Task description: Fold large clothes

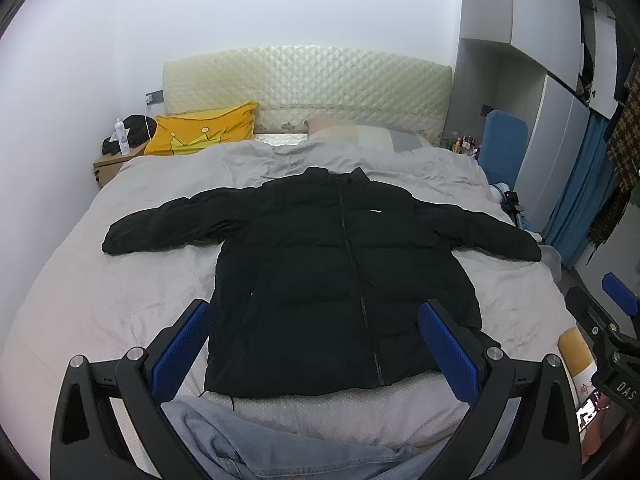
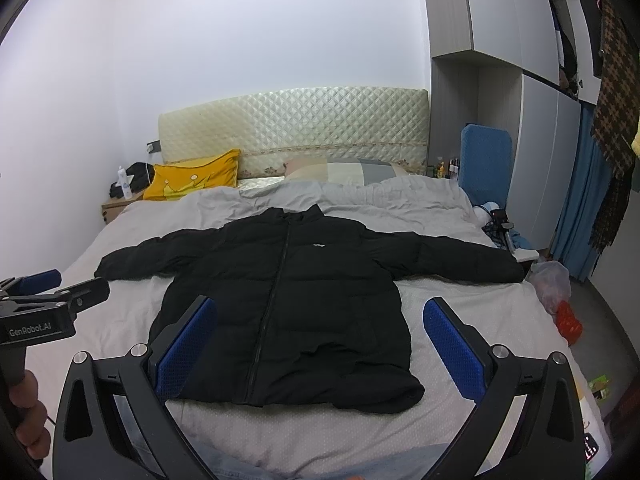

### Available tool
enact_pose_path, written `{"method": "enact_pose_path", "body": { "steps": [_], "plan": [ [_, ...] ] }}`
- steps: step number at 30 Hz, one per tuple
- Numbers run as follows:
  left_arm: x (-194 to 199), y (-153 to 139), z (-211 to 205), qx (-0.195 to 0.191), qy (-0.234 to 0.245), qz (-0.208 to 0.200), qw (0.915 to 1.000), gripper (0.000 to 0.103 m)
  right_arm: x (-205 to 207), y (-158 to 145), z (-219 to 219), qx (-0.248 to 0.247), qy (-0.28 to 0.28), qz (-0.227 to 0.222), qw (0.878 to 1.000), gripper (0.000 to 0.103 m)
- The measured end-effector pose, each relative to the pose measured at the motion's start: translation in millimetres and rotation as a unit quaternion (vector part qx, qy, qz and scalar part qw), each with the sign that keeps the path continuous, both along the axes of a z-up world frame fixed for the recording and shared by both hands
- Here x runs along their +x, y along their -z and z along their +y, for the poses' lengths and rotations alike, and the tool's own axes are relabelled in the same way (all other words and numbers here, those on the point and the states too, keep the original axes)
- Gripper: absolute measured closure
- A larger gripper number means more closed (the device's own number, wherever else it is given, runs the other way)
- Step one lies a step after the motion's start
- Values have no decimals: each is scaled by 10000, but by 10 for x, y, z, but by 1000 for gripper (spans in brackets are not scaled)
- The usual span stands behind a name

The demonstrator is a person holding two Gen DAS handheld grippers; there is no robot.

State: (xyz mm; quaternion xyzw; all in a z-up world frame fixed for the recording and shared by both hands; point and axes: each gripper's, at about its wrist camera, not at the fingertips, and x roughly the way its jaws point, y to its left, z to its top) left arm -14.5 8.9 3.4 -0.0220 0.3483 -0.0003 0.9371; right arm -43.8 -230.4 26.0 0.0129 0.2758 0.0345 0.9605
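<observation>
Far left, a wooden nightstand [image 1: 107,166] carried a white bottle [image 1: 121,138] and some dark items I couldn't identify. Next to it a yellow pillow with a crown print [image 1: 202,128] leaned against the quilted cream headboard [image 1: 308,84], with a patchwork pillow [image 1: 360,134] lying flat further right. The black puffer jacket [image 1: 340,276] lay front-up and zipped on the grey bed cover [image 1: 100,288], collar toward the headboard, hem toward me, both sleeves spread out sideways; the left sleeve [image 1: 160,226] ended well inside the bed, the right sleeve [image 1: 492,232] reached the bed's right edge. My left gripper [image 1: 324,344] hung above the hem with its jaws wide apart, holding nothing; its blue pads [image 1: 188,340] framed the lower body of the jacket. Blue denim [image 1: 248,444] showed under it at the near edge of the bed. My right gripper [image 2: 320,344] was just beside the left one, also spread wide and empty, over the jacket's lower right part and not touching it. Right of the bed: a blue padded chair back [image 2: 486,164], a clear plastic bag [image 2: 552,280] and a red bag [image 2: 568,322] on the floor, then a white wardrobe [image 2: 540,140] with a blue curtain [image 2: 576,208] and a brown houndstooth garment [image 2: 616,120] hanging at the far right.
</observation>
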Motion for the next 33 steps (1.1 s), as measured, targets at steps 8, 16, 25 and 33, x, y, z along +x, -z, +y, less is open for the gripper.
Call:
{"method": "enact_pose_path", "body": {
  "steps": [8,16,25,33],
  "plan": [
    [24,32,32,23,-26,55,10000,0,-9,7,31,-4,-29,3,10000,0],
    [23,60,41,-14,-38,105,9999,0,27,31,83,0,-50,59,10000,0],
    [79,52,63,37,1,125,9999,0,88,83,192,-101,-172,177,9996,0],
    [166,82,66,-13,116,76,9999,0,124,126,204,-103,-261,85,9996,0]
  ]
}}
